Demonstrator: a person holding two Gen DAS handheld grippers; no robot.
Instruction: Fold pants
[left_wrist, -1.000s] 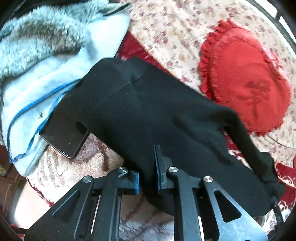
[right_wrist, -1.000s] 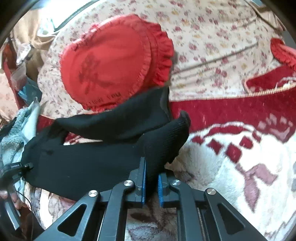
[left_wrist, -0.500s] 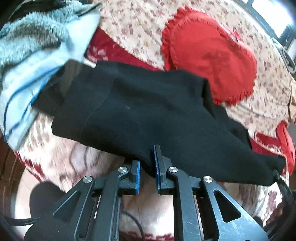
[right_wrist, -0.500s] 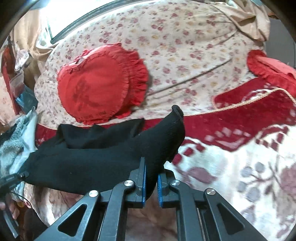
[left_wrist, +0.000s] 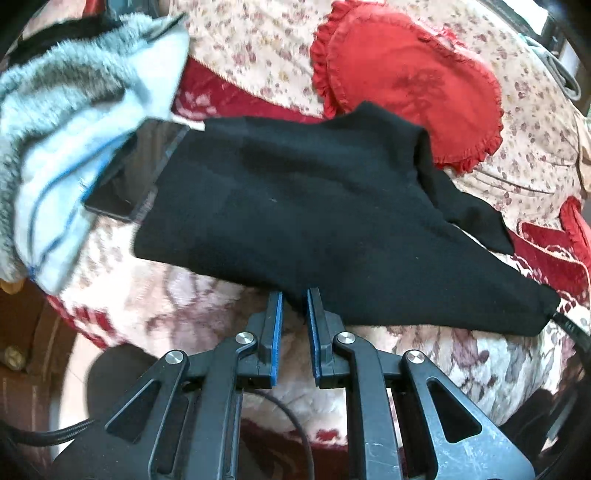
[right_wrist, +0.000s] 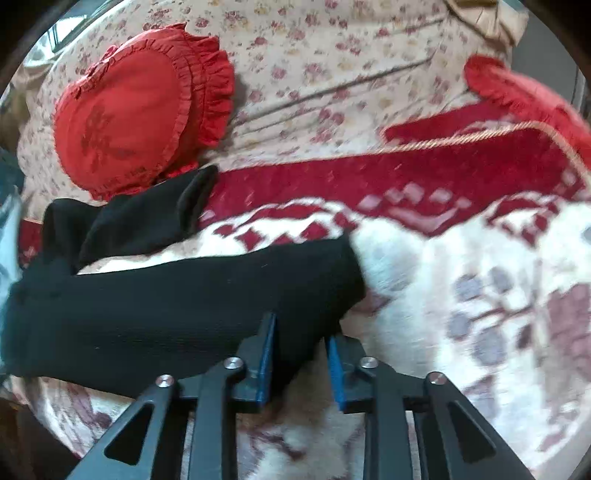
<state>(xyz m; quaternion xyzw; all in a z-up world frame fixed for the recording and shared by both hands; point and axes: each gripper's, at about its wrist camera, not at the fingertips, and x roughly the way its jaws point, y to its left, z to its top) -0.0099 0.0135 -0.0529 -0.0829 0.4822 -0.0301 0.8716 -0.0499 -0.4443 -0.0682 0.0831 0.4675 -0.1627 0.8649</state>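
Left wrist view: left gripper (left_wrist: 294, 295) is parted, its blue pads at the near edge of the black pants (left_wrist: 295, 221), not pinching.
Right gripper (right_wrist: 300, 330) is released around a leg cuff; pants lie spread on the blanket (right_wrist: 461, 295), near the red cushion (right_wrist: 136, 110).

The left gripper (left_wrist: 294, 302) and the right gripper (right_wrist: 301, 330) are built from black linkage arms with triangular cut-outs, joined by round silver screws. Their fingers (left_wrist: 275, 332) are lined with blue pads. A black cable (left_wrist: 295, 435) is seen beneath the left gripper.
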